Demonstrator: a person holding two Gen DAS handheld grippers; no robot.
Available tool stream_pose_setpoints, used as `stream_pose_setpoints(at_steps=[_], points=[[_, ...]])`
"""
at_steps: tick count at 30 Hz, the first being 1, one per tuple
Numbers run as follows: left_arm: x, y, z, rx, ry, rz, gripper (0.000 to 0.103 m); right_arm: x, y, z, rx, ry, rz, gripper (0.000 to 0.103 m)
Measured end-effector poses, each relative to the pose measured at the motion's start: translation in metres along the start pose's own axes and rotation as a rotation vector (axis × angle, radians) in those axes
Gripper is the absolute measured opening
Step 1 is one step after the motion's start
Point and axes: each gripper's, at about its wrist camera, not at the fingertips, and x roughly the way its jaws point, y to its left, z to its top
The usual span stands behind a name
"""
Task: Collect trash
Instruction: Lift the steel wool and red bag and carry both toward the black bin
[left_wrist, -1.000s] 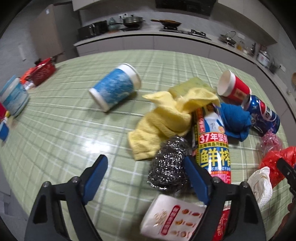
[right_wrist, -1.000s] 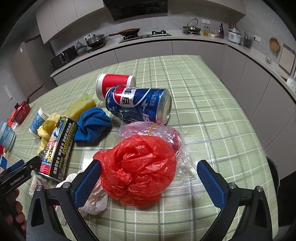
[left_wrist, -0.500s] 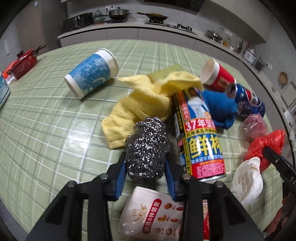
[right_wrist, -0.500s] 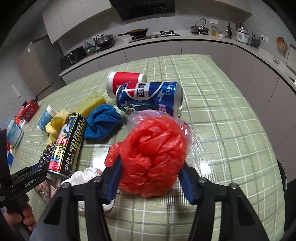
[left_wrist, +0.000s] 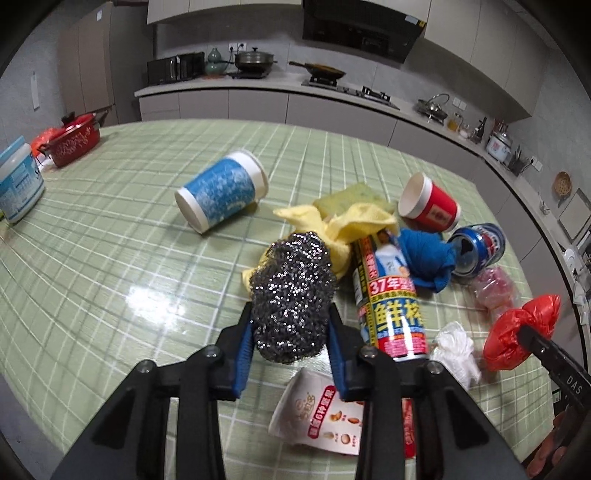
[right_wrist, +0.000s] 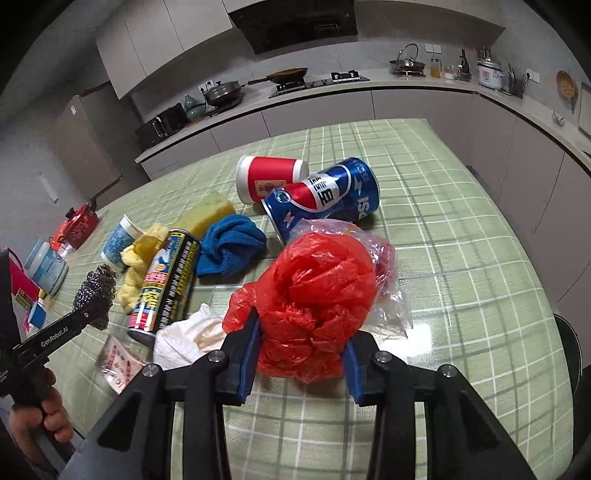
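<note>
My left gripper (left_wrist: 291, 325) is shut on a steel wool scrubber (left_wrist: 293, 295) and holds it above the green checked table (left_wrist: 110, 258). My right gripper (right_wrist: 301, 341) is shut on a crumpled red plastic bag (right_wrist: 314, 295), lifted off the table. The bag also shows in the left wrist view (left_wrist: 517, 332), and the scrubber in the right wrist view (right_wrist: 96, 291). Trash lies in a pile: a tall spray can (left_wrist: 391, 302), a blue soda can (right_wrist: 325, 199), a red cup (left_wrist: 428, 206), a blue cup (left_wrist: 221, 192), a white wrapper (left_wrist: 317, 410), a white tissue (left_wrist: 454, 350).
A yellow cloth (left_wrist: 343, 229), a blue cloth (left_wrist: 424, 262), a green sponge (right_wrist: 207, 214) and a clear plastic bag (right_wrist: 384, 280) lie among the trash. A red pot (left_wrist: 74, 140) and a white tub (left_wrist: 18, 181) stand at the table's far left. Kitchen counters run behind.
Both grippers closed, the left on the steel wool and the right on the red bag, and both have since lifted their loads off the table.
</note>
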Motion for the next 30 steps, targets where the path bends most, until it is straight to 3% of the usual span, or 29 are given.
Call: stream_pose_setpoints(at_steps=[8,16,21,25,30], points=[[-0.032,-0.030,0.001,0.067,-0.056,-0.061,0.037,-0.036,-0.010,0.000,0.012,-0.067,-0.036,0.041],[-0.045,-0.115,-0.013,0.186,-0.038,-0.232,0.037,-0.090,-0.073,-0.011,0.099,-0.116,-0.158,0.041],[-0.053,-0.191,-0.035,0.276,-0.017,-0.335,0.037,-0.129,-0.144,-0.027,0.189,-0.146,-0.234,0.041],[-0.056,-0.274,-0.059,0.349,0.009,-0.413,0.037,-0.157,-0.218,-0.042,0.242,-0.154,-0.288,0.041],[-0.048,-0.371,-0.094,0.362,0.067,-0.444,0.037,-0.175,-0.313,-0.054,0.268,-0.126,-0.296,0.041]])
